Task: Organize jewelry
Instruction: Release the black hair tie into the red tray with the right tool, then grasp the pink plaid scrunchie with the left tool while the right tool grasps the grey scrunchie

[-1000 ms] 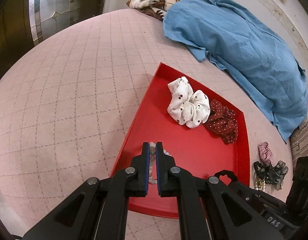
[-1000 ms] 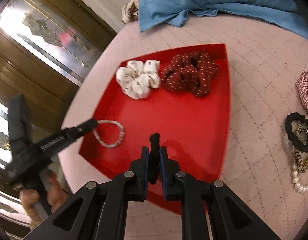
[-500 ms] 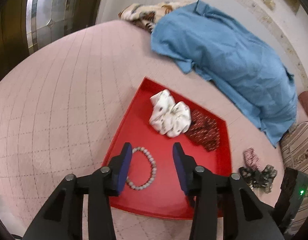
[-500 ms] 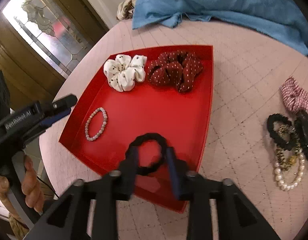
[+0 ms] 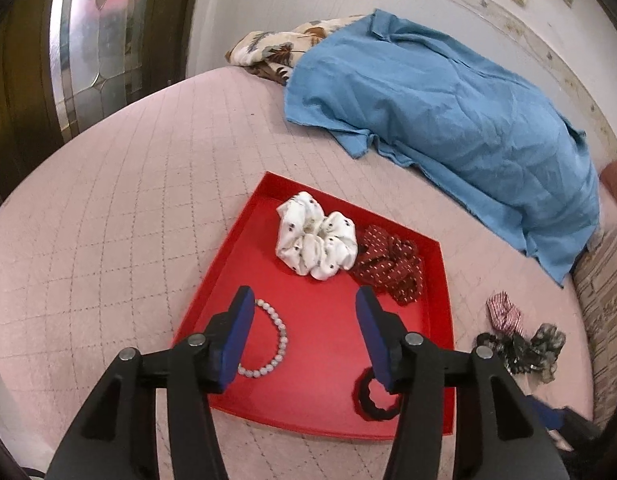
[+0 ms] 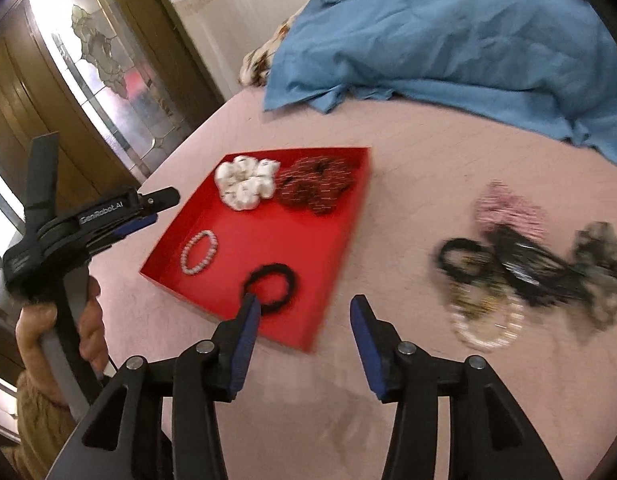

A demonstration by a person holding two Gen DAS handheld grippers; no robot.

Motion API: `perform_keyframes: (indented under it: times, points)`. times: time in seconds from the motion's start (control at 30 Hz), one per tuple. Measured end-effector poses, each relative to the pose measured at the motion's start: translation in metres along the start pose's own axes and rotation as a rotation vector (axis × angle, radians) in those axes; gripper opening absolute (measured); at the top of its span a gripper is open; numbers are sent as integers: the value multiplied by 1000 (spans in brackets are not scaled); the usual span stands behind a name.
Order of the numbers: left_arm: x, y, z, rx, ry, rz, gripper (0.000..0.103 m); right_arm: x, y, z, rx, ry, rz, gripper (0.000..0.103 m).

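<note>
A red tray (image 5: 324,340) lies on the pink quilt. It holds a white scrunchie (image 5: 316,236), a dark red scrunchie (image 5: 388,264), a grey bead bracelet (image 5: 268,344) and a black hair tie (image 5: 374,398). My left gripper (image 5: 304,294) hovers over the tray's near half; its jaws are opening, with nothing between them. In the right wrist view the tray (image 6: 292,232), bracelet (image 6: 198,252) and hair tie (image 6: 270,282) lie free. My right gripper (image 6: 304,301) hangs above the tray's near right corner; its jaws are also opening and empty. The left gripper (image 6: 156,208) shows at the tray's left.
A blurred heap lies on the quilt right of the tray: a pink checked scrunchie (image 6: 508,208), black ties (image 6: 464,260), a pearl bracelet (image 6: 488,328), a mottled scrunchie (image 6: 604,276). A blue cloth (image 5: 448,120) and patterned fabric (image 5: 276,48) lie behind. A hand (image 6: 40,320) grips the left tool.
The left gripper let go of the bead bracelet and the right let go of the black hair tie; both now lie in the tray. Both grippers opened and drew back and up, the right swinging rightwards.
</note>
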State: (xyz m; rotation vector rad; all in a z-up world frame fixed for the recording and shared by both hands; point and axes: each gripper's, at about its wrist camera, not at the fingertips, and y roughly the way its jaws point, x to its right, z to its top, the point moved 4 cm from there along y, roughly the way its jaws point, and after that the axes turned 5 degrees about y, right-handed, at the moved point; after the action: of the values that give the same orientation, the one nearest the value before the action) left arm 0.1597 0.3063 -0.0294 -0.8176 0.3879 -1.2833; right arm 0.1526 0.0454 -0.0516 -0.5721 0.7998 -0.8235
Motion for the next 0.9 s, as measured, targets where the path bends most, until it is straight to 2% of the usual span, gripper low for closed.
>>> perform_keyframes:
  times: [0.07,0.2,0.4,0.57,0.7,0.9]
  points:
    - [10,-4,-4,11,32,1,52,16,-15,-7,16,1,-34,53]
    - [33,-6,-17,12,98,-19,54,74,-53,-23,51,13,-158,55]
    - [76,-5,-45,-54,151,-53,54,157,-91,-35,90,141,-263,56]
    - [123,-20,-55,-51,249,-75,54,195,-107,-35,128,209,-281,57]
    - [162,-17,-54,-76,341,-87,54,220,-110,-26,163,259,-260,58]
    - [206,8,-37,-129,357,-139,54,248,-106,-9,225,346,-204,58]
